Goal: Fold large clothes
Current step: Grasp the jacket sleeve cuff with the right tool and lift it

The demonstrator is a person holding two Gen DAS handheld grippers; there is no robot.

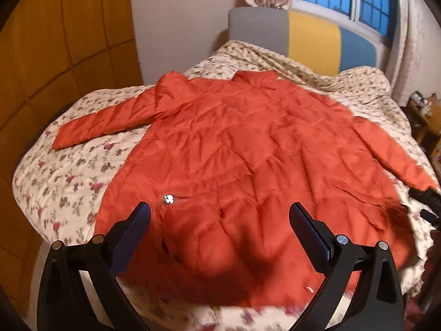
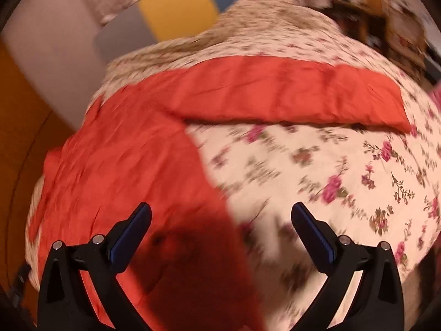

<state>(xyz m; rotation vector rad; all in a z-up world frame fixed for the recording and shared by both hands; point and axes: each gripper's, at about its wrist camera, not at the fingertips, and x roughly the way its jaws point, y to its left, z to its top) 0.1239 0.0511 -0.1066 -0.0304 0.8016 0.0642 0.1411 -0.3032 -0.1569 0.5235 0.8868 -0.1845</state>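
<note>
The red jacket lies spread flat on the floral bed — left sleeve out, right sleeve out, nothing folded yet. We hold the left tool and right tool wide open and empty above the hem — every fold remains.

The left wrist camera sits at the foot of the bed and looks toward 12 o'clock at the headboard. The right wrist camera is lower and closer, tilted, over the right side. Both see the red coat, its right sleeve and the flowered bedspread.
</note>
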